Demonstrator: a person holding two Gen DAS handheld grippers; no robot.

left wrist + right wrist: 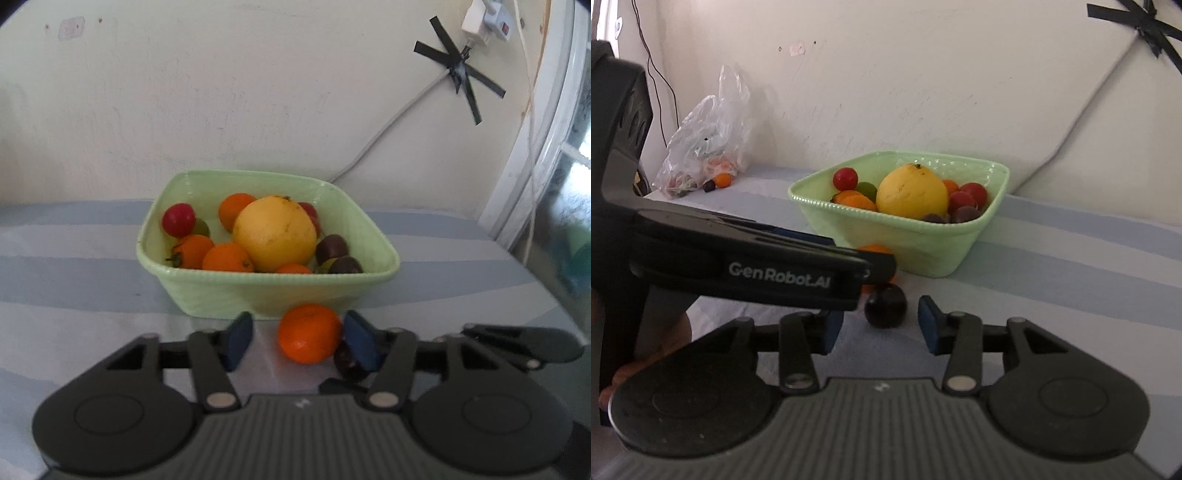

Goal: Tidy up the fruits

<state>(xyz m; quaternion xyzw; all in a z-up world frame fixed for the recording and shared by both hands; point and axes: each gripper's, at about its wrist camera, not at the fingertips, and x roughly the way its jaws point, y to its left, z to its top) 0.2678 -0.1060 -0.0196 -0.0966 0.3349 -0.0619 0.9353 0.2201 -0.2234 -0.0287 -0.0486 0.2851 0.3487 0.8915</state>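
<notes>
At twelve o'clock between parted left gripper [297, 341] pads: orange [309, 333], ungripped; dark plum [885, 305] likewise ahead of open right gripper [881, 328].

**Camera placement, two wrist views**

Left wrist: low over the striped cloth [74, 280], facing the wall, green bowl [266, 291] near at centre frame. Right wrist: equally low and near, angled from further right, bowl [923, 243] at upper centre. Shared: bowl, cloth, wall, loose orange [309, 332] and dark fruit [885, 305].

One bowl [207, 291], two grippers.
</notes>
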